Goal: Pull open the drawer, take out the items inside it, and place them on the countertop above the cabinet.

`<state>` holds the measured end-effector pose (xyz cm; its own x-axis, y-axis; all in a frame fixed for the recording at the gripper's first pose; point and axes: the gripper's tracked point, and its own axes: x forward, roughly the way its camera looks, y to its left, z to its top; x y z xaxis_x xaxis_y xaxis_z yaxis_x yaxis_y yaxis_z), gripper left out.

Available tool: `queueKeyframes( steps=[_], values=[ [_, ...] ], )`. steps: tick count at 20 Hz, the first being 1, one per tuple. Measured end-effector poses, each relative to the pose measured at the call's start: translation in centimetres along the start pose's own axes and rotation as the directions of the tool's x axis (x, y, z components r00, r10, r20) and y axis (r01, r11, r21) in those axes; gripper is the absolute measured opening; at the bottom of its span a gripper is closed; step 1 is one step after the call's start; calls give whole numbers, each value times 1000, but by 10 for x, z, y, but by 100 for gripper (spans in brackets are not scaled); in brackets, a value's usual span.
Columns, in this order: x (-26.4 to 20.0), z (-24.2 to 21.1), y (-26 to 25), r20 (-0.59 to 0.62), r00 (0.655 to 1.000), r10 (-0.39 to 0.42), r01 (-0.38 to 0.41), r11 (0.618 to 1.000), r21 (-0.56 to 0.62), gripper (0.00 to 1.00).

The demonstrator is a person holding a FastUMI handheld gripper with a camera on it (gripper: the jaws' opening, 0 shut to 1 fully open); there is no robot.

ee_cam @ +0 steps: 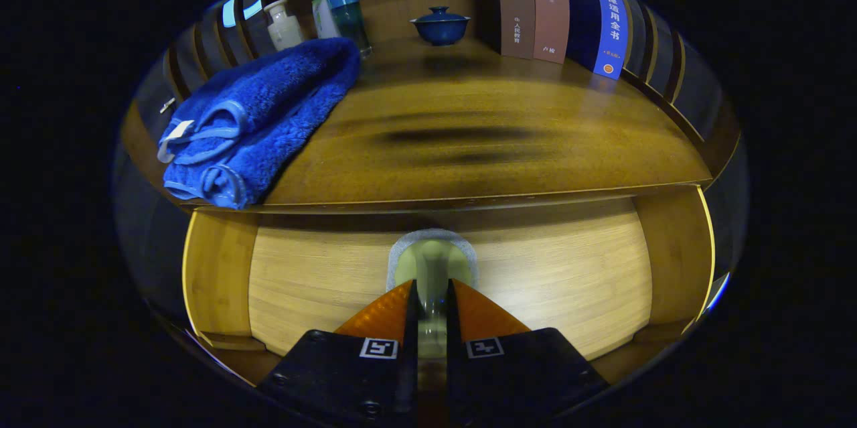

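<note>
Jaws: my gripper (432, 307) has its 2 fingers clenched on the drawer knob (432, 260), 1 on each side of its stem, so I read the grasp as firm.
Knob: it sits in the middle of the drawer front (562, 274), on a pale round backing.
Step in hand: I judge this as the pull that opens the drawer; the front looks flush or nearly so under the counter (469, 147).
How I'd do it: draw straight back along the fingers, level and slow, keeping the squeeze steady so the knob doesn't slip out; no twisting or lifting, which could jam the drawer.
Counter: a folded blue towel (261, 113) lies at the left front; beyond it a small white bottle (284, 25) and a teal box (343, 16); a blue lidded bowl (440, 25) at the back; books (556, 6) at the right.
Hidden: the drawer's contents are out of sight, so I cannot tell what items wait inside.
Cut off: book tops, and the cabinet below the drawer.
</note>
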<state>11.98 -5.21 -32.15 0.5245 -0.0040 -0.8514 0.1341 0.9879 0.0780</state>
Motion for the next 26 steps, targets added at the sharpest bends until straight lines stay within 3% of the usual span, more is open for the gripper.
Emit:
queueKeyframes(
  steps=[9,14,21,26],
  values=[
    [-96,17,9,182,981,64,-58,998,-38,22],
    [-135,59,6,276,956,97,-99,995,-7,22],
    [-132,133,8,306,943,131,-139,990,4,22],
    [-88,174,5,274,956,109,-113,994,-1,22]
  ],
)
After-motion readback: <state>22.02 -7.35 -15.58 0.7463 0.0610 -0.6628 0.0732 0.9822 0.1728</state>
